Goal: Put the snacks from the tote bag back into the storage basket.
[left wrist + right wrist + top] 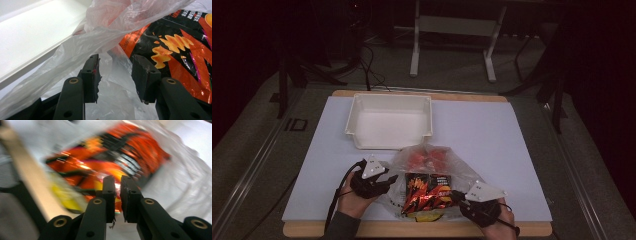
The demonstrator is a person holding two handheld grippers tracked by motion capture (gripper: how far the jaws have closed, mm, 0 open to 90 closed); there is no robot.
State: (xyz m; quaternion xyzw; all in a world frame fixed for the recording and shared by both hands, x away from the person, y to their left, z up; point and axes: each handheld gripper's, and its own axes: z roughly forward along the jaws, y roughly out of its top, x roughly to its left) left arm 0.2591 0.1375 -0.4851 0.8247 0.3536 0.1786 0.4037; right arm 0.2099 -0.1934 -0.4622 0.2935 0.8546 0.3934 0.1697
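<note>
A clear plastic bag point(452, 162) lies on the white mat, with round red items point(427, 157) at its far end. A black, orange and red snack packet point(427, 192) pokes out of its near end. My left gripper point(391, 181) sits at the bag's left edge. In the left gripper view it point(115, 58) stands open, with loose bag film point(82, 50) lying between the jaws and the packet point(175, 50) just beyond. My right gripper point(457, 196) meets the packet's near right corner. In the blurred right gripper view it point(118, 178) is nearly closed on the packet's point(112, 157) edge.
An empty white tray point(387, 142) stands behind the bag at the mat's far side, and its wall point(30, 37) is close to the left gripper. The mat point(492, 140) rests on a wooden board whose front edge point(412, 230) runs just under both hands.
</note>
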